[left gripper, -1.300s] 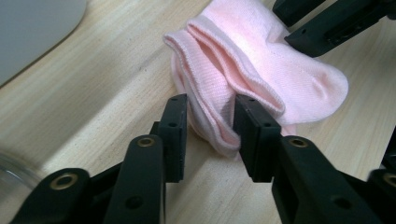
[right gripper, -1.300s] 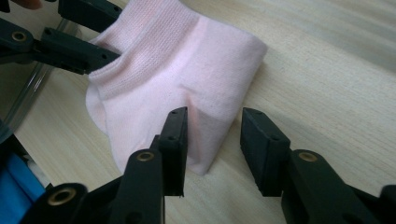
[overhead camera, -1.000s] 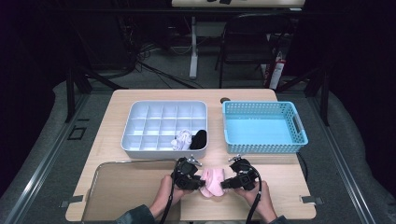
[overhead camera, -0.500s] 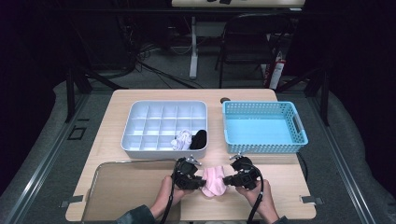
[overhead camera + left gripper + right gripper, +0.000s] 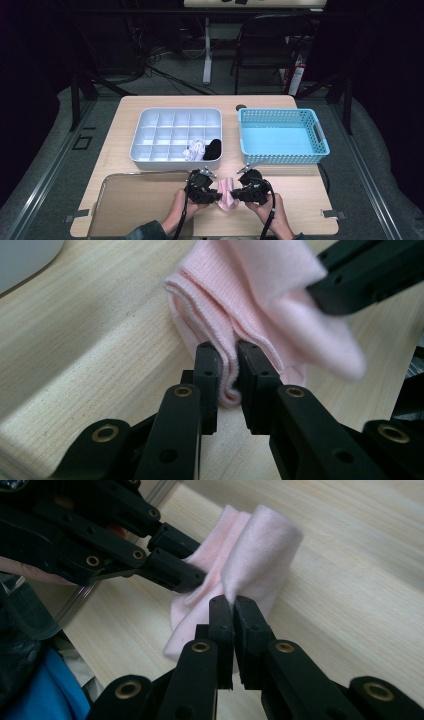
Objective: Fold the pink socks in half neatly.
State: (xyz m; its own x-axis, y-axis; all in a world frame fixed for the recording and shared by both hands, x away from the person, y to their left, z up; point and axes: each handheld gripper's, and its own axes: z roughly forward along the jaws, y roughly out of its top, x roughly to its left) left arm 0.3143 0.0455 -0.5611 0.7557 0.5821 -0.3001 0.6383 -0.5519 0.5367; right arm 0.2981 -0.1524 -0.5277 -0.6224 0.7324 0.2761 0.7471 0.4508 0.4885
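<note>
No brand, label or readable writing is showing on anything here. You are pinching a pink sock [image 5: 226,192] with both grippers near the front edge of the wooden table [image 5: 310,200], between the clear tray [image 5: 135,205] at your left and the bare wood at your right. Your left gripper [image 5: 230,367] is clamping a folded edge of the sock, its jaws nearly together with the fabric pressed between the pads. Your right gripper [image 5: 232,605] is biting a thin fold of the sock, its jaws almost touching after just closing. In the high view, the white divided organizer [image 5: 150,150] is holding a white sock [image 5: 195,149] and a black sock [image 5: 212,149], and the blue basket [image 5: 320,145] is sitting to its right
</note>
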